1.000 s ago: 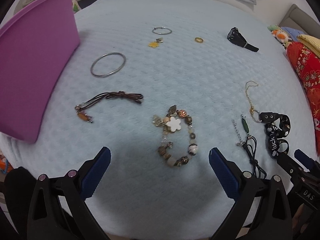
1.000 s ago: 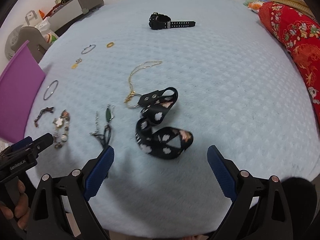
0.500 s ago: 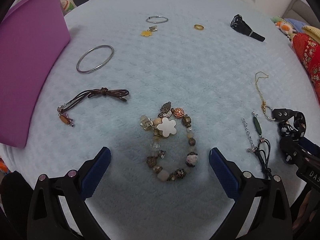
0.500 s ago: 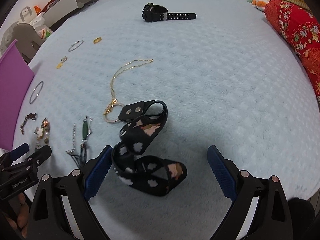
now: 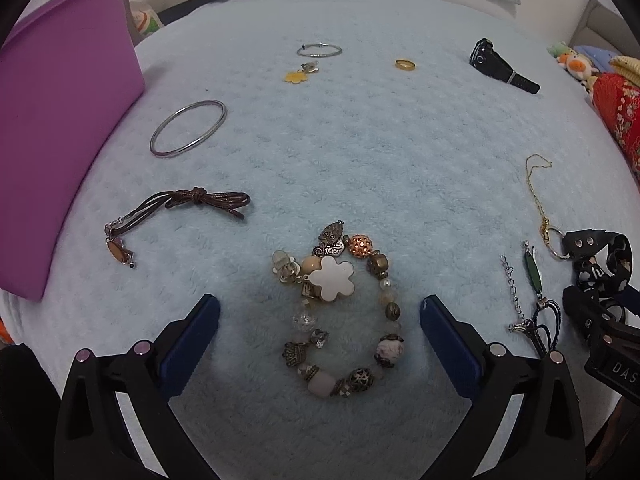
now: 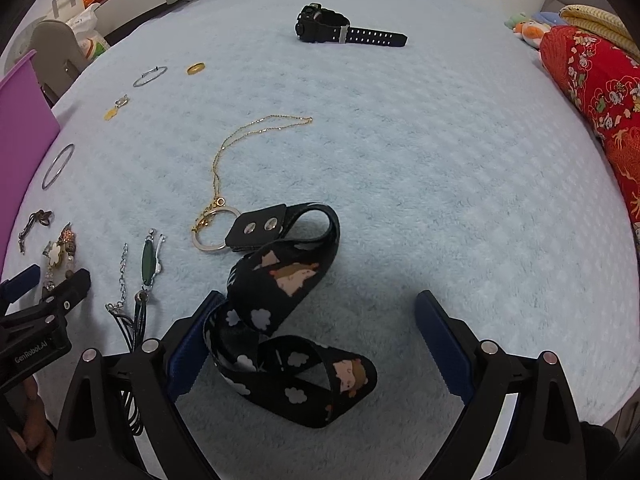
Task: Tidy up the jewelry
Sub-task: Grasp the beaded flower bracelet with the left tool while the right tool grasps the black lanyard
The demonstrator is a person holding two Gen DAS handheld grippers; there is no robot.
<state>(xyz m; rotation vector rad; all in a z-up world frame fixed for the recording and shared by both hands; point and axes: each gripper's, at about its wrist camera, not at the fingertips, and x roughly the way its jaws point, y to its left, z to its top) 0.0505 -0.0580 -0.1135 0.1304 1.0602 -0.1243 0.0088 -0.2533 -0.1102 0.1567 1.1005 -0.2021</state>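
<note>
Both tongs spread, lowered closer since a second ago: left gripper [image 5: 320, 312] straddling bead bracelet [image 5: 340, 312], right gripper [image 6: 316, 320] over black strap [image 6: 280, 320]; pickups imminent.

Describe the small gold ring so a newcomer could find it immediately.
On the pale blue blanket, look to the far side, between the thin silver open bangle and the black wristwatch. The plain gold band ring lies alone there, smaller than anything nearby.

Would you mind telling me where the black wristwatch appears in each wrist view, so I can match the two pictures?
Left wrist view: black wristwatch upper right, far across the blue blanket.
Right wrist view: black wristwatch top centre, strap pointing right.
Shared landmark: the gold ring, left of the watch in both.
</note>
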